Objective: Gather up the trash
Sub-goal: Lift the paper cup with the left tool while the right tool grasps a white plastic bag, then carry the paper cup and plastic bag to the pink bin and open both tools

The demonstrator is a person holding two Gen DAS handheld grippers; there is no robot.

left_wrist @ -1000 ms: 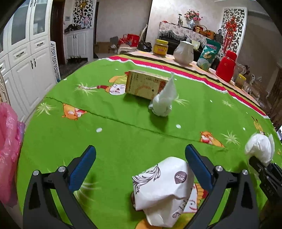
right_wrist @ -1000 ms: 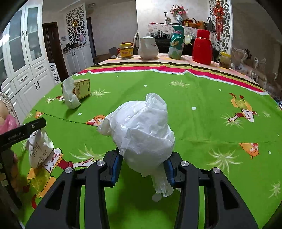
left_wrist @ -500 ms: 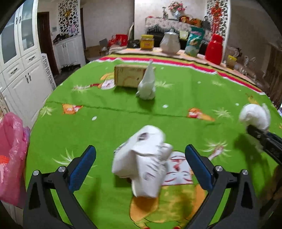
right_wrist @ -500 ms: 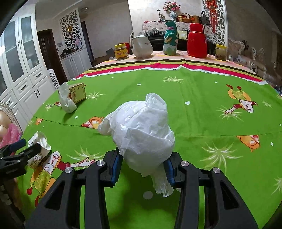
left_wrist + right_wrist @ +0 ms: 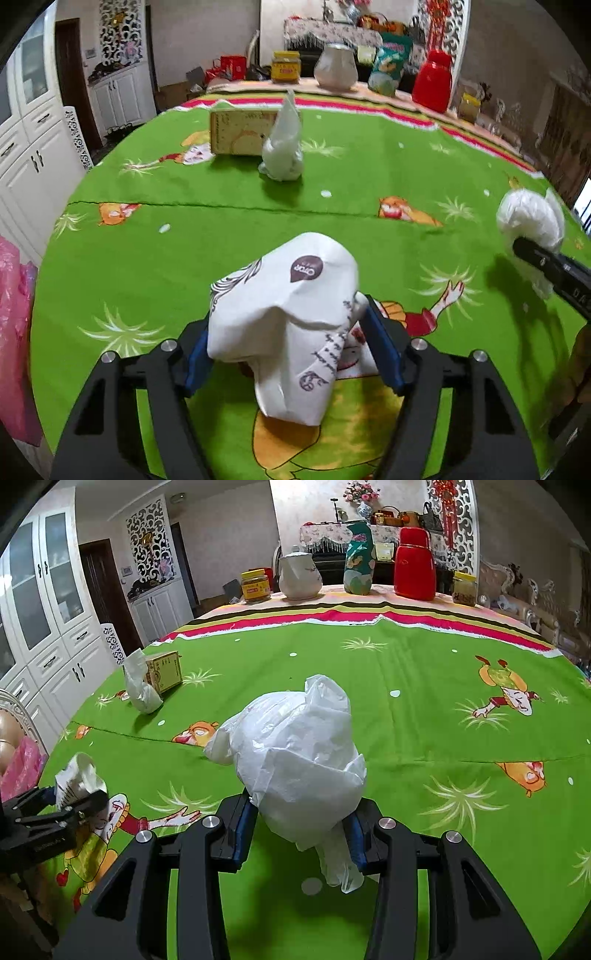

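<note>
A crumpled white paper wrapper [image 5: 291,295] with dark print sits on the green tablecloth [image 5: 184,251] between the blue pads of my left gripper [image 5: 291,354]. The jaws are closing and both pads touch its sides. In the right wrist view the same wrapper [image 5: 79,775] pokes up out of the left gripper [image 5: 79,794] at the far left. My right gripper [image 5: 299,827] is shut on a bunched white plastic bag [image 5: 299,749], held just above the cloth. A twisted white bag [image 5: 282,147] lies farther back, beside a small cardboard box [image 5: 240,133].
A pink plastic bag [image 5: 14,332] hangs off the table's left edge. Along the far edge stand a yellow jar [image 5: 255,585], a white jug [image 5: 299,576], a green snack bag [image 5: 358,561] and a red flask [image 5: 413,565]. White cabinets [image 5: 55,627] line the left wall.
The left gripper's jaws came in from wide open onto the printed wrapper, which now stands between the pads. The right gripper still holds its white bag and has not moved.
</note>
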